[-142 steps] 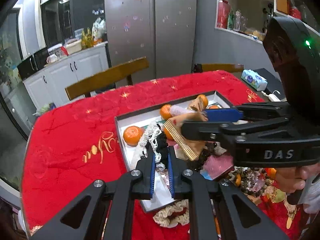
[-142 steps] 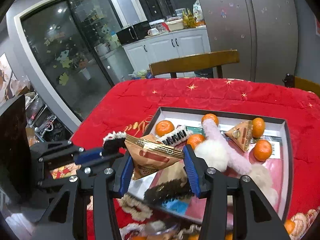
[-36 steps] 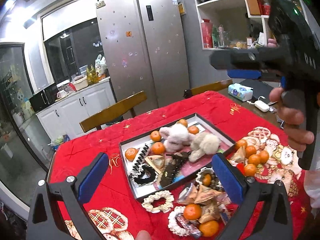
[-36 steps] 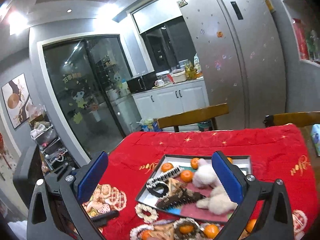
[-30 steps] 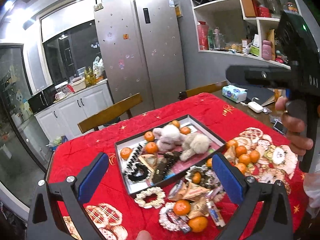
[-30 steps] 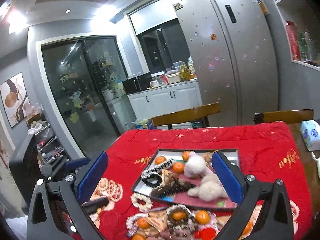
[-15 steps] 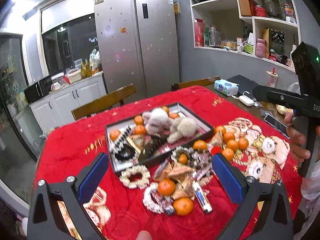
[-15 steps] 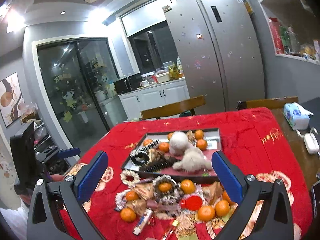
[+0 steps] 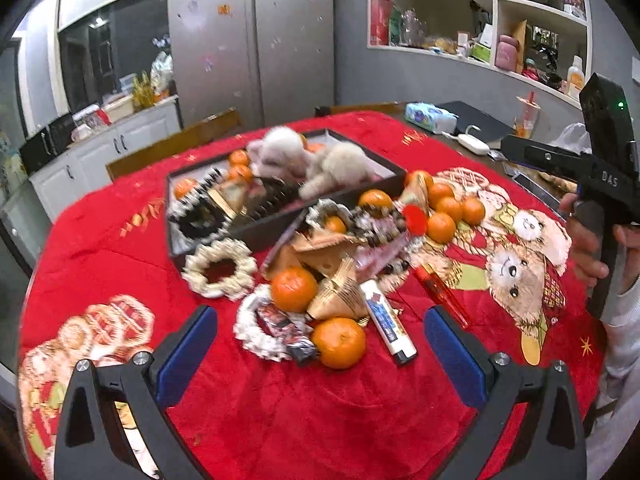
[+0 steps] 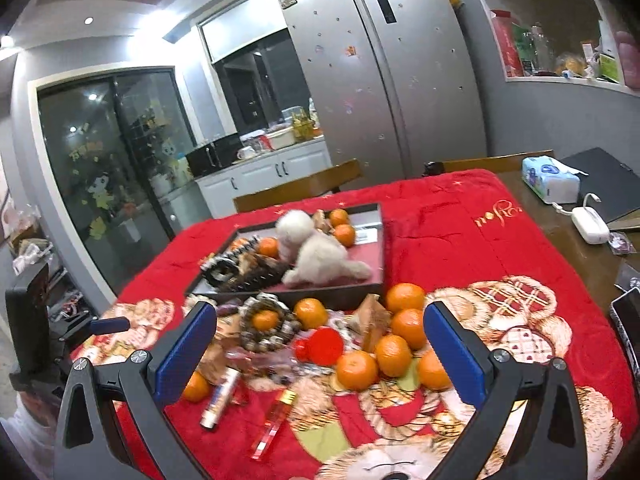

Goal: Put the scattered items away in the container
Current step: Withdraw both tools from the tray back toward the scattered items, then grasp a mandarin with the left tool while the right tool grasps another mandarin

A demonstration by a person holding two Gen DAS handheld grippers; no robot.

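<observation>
A dark shallow tray (image 9: 276, 222) (image 10: 304, 293) sits mid-table on the red cloth and holds tangerines, hair ties, a snack packet and white plush pieces (image 9: 332, 166). In front of it lies a scattered pile: several tangerines (image 9: 339, 342) (image 10: 357, 369), a cream scrunchie (image 9: 219, 267), triangular gold packets (image 9: 336, 296), a white tube (image 9: 387, 327), a red lighter (image 9: 440, 294) (image 10: 274, 424) and a bead ring (image 10: 266, 322). My left gripper (image 9: 320, 354) is open and empty above the pile's near side. My right gripper (image 10: 320, 346) is open and empty above the pile; its body shows in the left wrist view (image 9: 600, 184).
A tissue pack (image 10: 550, 178), a white charger (image 10: 590, 224) and a dark laptop (image 10: 604, 182) lie on the bare wood at the right. Wooden chairs (image 10: 298, 190) stand behind the table. A phone (image 10: 628, 320) lies at the right edge.
Both grippers let go of a packet and a hair tie into the tray, opened wide and pulled back high. In the last second both have come lower toward the scattered pile.
</observation>
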